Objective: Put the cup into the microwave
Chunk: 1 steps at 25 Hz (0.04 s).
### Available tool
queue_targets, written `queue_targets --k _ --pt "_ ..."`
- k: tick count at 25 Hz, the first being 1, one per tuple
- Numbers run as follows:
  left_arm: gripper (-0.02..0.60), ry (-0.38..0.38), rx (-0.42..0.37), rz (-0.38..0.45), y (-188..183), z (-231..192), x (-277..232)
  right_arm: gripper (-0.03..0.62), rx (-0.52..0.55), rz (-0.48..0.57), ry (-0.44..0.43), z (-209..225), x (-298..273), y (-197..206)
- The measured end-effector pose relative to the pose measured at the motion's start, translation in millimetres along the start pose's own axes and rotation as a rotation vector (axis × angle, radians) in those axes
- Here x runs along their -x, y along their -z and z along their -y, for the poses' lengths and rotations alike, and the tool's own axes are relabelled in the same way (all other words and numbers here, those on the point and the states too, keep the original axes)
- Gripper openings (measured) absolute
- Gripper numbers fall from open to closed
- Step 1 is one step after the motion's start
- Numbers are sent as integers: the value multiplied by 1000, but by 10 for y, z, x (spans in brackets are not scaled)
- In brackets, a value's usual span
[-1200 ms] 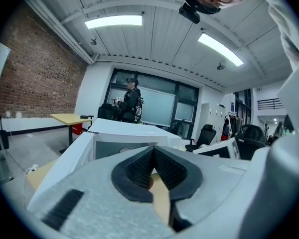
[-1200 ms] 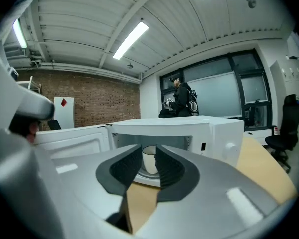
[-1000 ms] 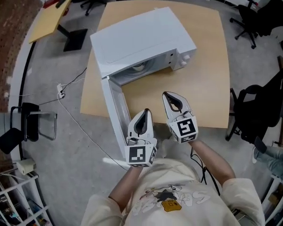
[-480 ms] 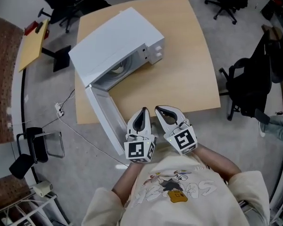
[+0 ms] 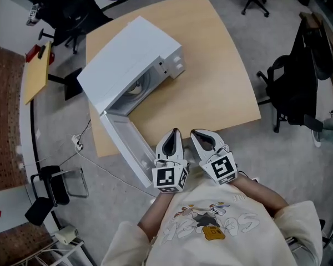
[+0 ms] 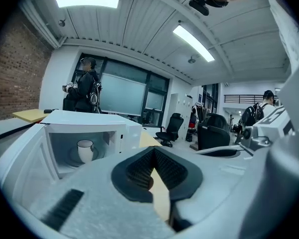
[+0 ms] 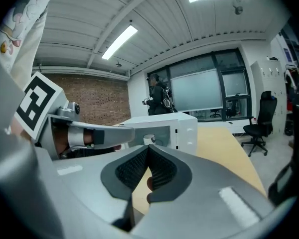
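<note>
Sitting upright inside the microwave cavity: cup [image 6: 84,150], white, on the round turntable [image 6: 74,159], left of centre in the left gripper view. It also shows small at the centre of the right gripper view, just above the jaw tips. In the head view the cavity opening shows, but the cup cannot be told clearly there.

Microwave [image 5: 134,51]: white, upper left of the head view, on the left part of a light wood table [image 5: 211,76]. Its door [image 5: 127,147] is swung fully open, running from the cavity down toward lower centre and past the table's near edge.

Left gripper [image 5: 175,133]: lower centre of the head view, just beside the door's free end. Jaws pressed together at the tips, nothing between them. Right gripper [image 5: 197,134]: just beside the left one, on its right. Jaws also closed together, empty. Both point up-frame over the table's near edge, well apart from the cup.

Black office chair [image 5: 294,87] stands at the right edge and a white cable [image 5: 100,168] lies on the grey floor at lower left. A brick wall [image 6: 15,73] fills the left of the left gripper view. A person in dark clothes [image 6: 87,88] stands behind the microwave.
</note>
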<state>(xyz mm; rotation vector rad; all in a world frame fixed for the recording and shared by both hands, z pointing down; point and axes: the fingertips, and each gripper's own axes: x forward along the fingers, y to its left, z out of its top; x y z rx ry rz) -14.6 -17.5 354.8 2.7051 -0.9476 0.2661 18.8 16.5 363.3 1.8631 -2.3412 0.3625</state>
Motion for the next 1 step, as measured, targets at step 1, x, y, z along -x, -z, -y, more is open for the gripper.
queue_targets --k 1 --pt "2 3 4 -3 16 12 -4 5 -10 -10 15 31 10 28"
